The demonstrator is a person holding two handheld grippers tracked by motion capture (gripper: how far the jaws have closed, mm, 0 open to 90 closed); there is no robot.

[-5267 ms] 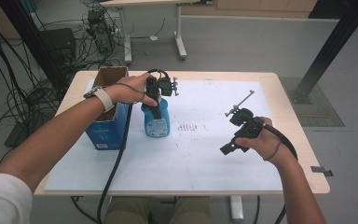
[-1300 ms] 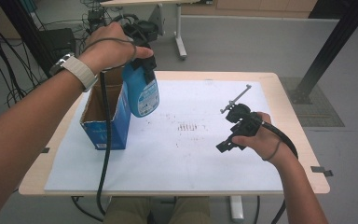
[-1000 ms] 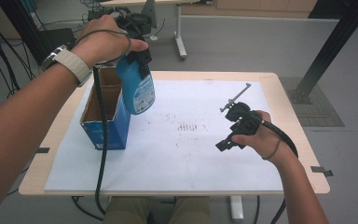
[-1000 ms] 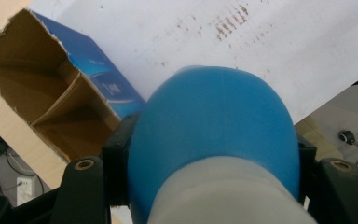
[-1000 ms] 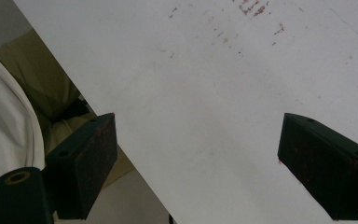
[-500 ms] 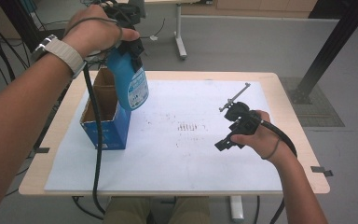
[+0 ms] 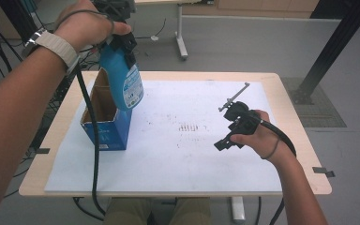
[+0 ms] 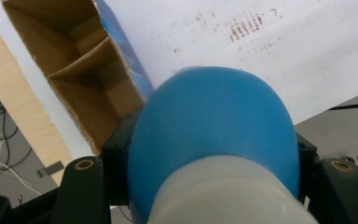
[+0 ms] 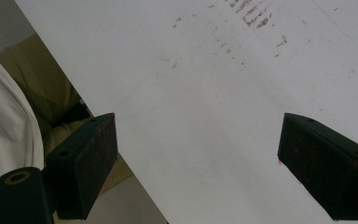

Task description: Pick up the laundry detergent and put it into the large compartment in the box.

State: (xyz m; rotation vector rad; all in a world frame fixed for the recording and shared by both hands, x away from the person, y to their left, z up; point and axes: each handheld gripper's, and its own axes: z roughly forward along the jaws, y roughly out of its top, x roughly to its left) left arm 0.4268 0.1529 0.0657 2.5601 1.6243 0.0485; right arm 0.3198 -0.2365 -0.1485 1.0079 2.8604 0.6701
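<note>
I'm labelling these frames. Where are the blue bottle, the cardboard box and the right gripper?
blue bottle point(image 7: 122, 84), high view, on its body.
cardboard box point(image 7: 107, 133), high view, on its blue front wall.
right gripper point(image 7: 226, 142), high view, between its fingertips.

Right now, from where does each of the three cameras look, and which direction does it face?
High view: above the person's side, facing forward and down; both forearms, left gripper holding the blue plastic spray bottle.
Left gripper view: along its jaws, down at the open cardboard box.
Right gripper view: right gripper, jaws apart.
All share the white paper sheet.
</note>
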